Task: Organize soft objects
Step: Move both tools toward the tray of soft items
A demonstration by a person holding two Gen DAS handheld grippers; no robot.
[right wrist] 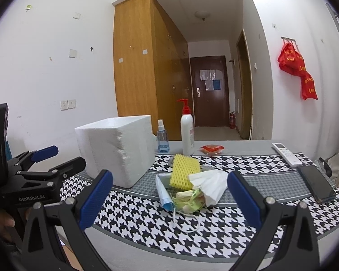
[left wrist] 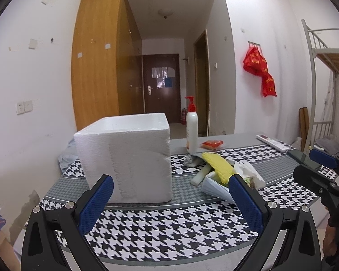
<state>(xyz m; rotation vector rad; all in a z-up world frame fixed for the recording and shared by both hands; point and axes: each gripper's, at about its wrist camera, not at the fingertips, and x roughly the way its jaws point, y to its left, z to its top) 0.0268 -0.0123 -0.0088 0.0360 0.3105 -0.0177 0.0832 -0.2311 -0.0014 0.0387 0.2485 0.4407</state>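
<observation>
Left gripper [left wrist: 170, 199]: fingers spread apart, empty, above the houndstooth cloth [left wrist: 169, 230].
Right gripper [right wrist: 169, 197]: fingers spread apart, empty.
Soft objects: yellow foam net [right wrist: 184, 171], white tissue [right wrist: 211, 184] and face mask [right wrist: 165, 193] piled together, right of the foam box [right wrist: 117, 149].

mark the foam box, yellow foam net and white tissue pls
foam box [right wrist: 115, 149]: right wrist view, on its front-left side wall.
yellow foam net [right wrist: 184, 172]: right wrist view, middle of the mesh sheet.
white tissue [right wrist: 211, 184]: right wrist view, on the crumpled folds right of the net.
</observation>
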